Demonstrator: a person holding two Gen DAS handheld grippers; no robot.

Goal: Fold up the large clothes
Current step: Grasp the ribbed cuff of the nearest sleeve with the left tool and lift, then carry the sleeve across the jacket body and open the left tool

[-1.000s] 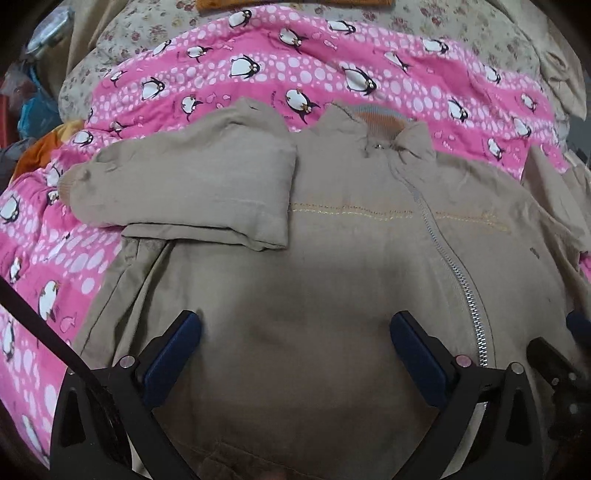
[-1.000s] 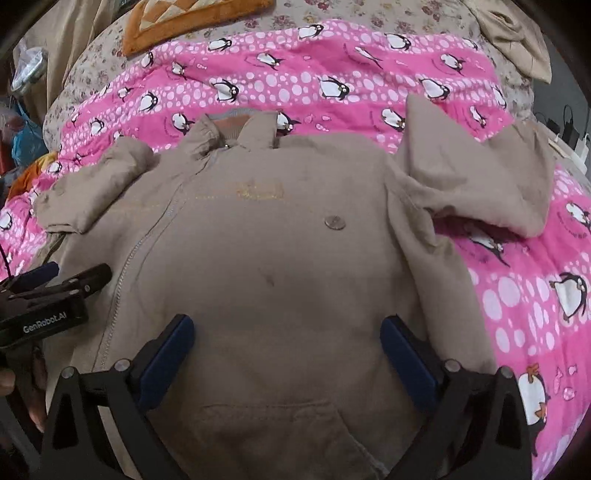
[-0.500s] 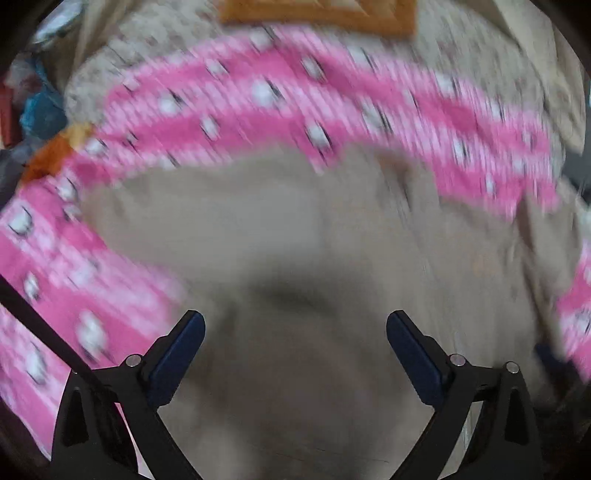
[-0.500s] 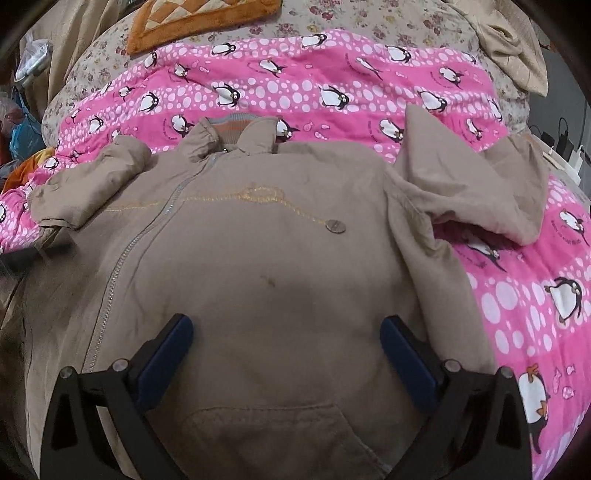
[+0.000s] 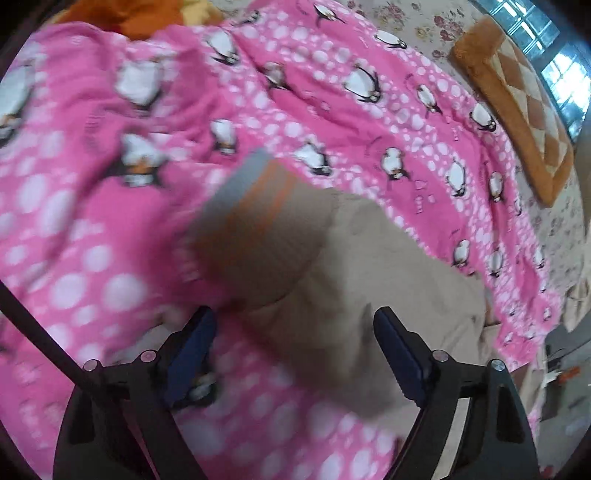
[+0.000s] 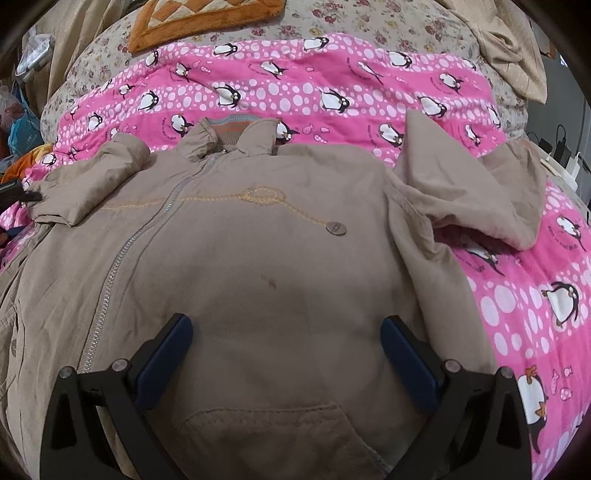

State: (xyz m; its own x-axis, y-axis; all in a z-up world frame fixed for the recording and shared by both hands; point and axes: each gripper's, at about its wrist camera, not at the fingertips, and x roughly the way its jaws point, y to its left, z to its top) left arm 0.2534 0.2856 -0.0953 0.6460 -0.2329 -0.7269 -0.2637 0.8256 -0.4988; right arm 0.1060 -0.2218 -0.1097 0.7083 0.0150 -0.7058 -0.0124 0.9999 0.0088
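- Tan jacket (image 6: 258, 266) spread flat on pink penguin blanket (image 6: 332, 92), under right gripper (image 6: 286, 350), fingers apart, empty.
- Blurred sleeve cuff (image 5: 258, 206) ahead of left gripper (image 5: 295, 347); jaws just been closing, apart, nothing pinched.

Pink penguin blanket (image 6: 332, 85) over floral bedspread (image 6: 332, 18), orange cushion (image 5: 517, 110), bright window (image 5: 554, 55)

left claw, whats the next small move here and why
Probably ease the left claw forward and close it on the tan sleeve ahead. Its jaws have just been closing, yet the pads stand apart with cloth only between them, not pinched. In the right wrist view the jacket lies flat on the pink penguin blanket, with that sleeve still to be folded in.
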